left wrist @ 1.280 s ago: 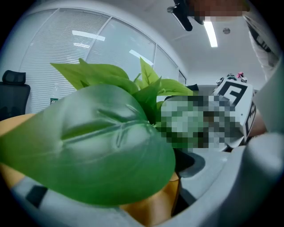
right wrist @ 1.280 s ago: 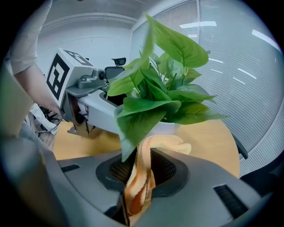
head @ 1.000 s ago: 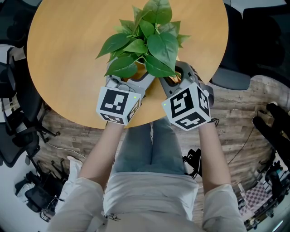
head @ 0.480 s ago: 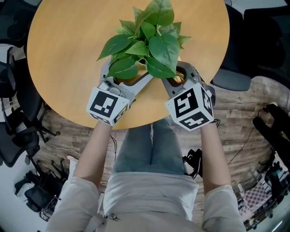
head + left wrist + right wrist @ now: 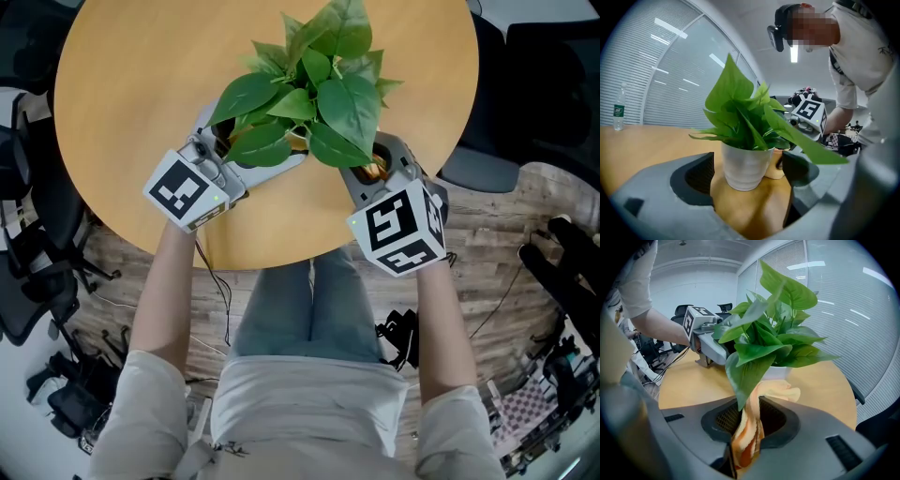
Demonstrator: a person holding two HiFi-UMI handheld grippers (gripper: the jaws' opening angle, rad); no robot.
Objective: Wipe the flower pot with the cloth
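A leafy green plant [image 5: 319, 94] stands in a white ribbed flower pot [image 5: 745, 164] on the round wooden table [image 5: 122, 84]. In the head view its leaves hide the pot. My left gripper [image 5: 747, 171] points almost level at the pot from the left. Its jaws are opening, one on each side of the pot's near face, and neither pad presses on it. My right gripper [image 5: 749, 420] is shut on an orange-and-cream cloth [image 5: 747, 437]. The cloth's free end [image 5: 780, 390] lies against the pot [image 5: 776, 372] under the leaves. In the head view the right gripper [image 5: 370, 161] is at the plant's near right and the left gripper [image 5: 246, 148] at its left.
A clear water bottle [image 5: 618, 112] stands at the table's far edge. Black office chairs [image 5: 28, 272] and cables crowd the floor on the left, with another dark chair [image 5: 487, 159] on the right. My legs are right under the table's near edge.
My left gripper swung left along the table's near side and turned toward the pot's left flank. The right gripper with the cloth hardly moved.
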